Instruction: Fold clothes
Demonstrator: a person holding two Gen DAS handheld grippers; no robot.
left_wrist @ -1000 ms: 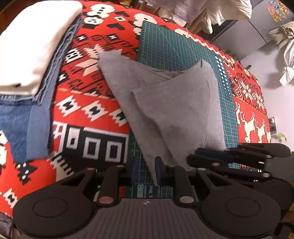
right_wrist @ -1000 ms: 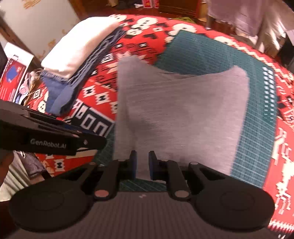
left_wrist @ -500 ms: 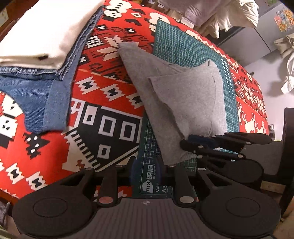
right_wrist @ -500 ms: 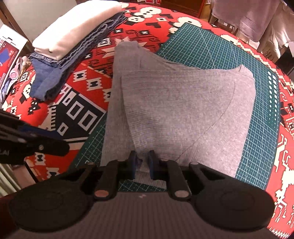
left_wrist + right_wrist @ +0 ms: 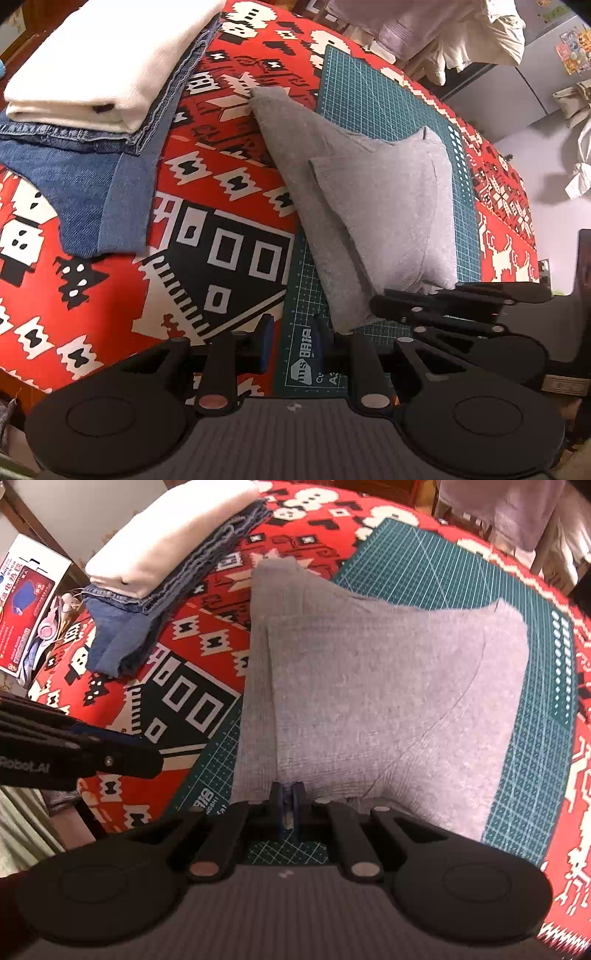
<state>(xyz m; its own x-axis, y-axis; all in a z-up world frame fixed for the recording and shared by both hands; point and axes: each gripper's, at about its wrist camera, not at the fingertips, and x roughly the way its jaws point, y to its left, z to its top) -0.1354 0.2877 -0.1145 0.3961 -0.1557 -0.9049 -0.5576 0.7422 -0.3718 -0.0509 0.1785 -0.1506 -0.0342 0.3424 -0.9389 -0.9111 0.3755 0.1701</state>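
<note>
Grey garment (image 5: 373, 701) half on green cutting mat (image 5: 524, 760), long axis running away from grippers. Right gripper (image 5: 287, 805) pinched onto near hem. Left gripper (image 5: 291, 343) spread, empty, just left of same hem, so nearer loose corner.

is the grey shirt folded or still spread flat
Partly folded: the grey shirt has one layer doubled over another, its edge showing along the left side, on the cutting mat.

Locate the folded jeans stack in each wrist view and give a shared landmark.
Left wrist: jeans at upper left, under the white cloth.
Right wrist: jeans at upper left, under the same cloth.
Shared landmark: the grey garment on the green mat.
</note>
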